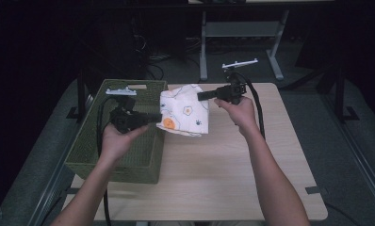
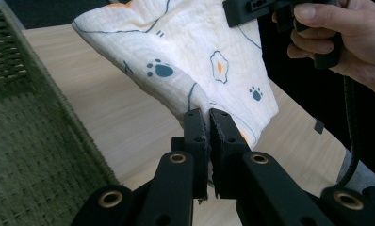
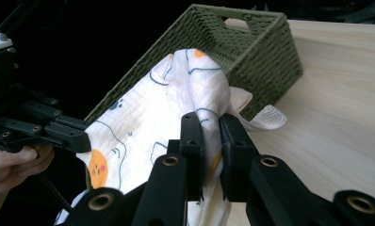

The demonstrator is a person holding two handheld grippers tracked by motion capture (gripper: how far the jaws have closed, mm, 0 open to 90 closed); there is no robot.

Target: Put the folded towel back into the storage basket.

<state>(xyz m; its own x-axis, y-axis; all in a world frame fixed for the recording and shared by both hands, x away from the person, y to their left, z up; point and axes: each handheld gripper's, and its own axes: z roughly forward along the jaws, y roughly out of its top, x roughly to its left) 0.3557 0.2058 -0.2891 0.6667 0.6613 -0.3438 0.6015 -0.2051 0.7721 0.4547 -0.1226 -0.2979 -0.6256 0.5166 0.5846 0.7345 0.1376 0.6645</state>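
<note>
The printed cloth hangs in the air between the two claws, above the worktop and just beside the near corner of the green woven basket. The left claw is clamped on one edge of it — in the left gripper view the black jaws stand pressed together with the fabric pinched between them. The right claw is likewise closed on the opposite edge; the right gripper view shows the cloth bunched between its pads, with a loose corner trailing down toward the wood.

The step in hand looks like spreading the cloth out between the two grips, most likely to fold it or lay it flat. To do it well, both claws should keep their pinch firm, since the fabric is thin and soft and can creep out of a loose hold. The hands should draw apart evenly until the top edge runs straight — not so hard that the cloth jerks free from one side. Right now the cloth sags and folds on itself in the middle, so a gentle, level pull would clear those creases.

It is worth holding both grips at the same height, and keeping the hanging part clear of the basket rim, where the weave could snag it. The trailing corner should settle before the cloth goes down on the worktop.
</note>
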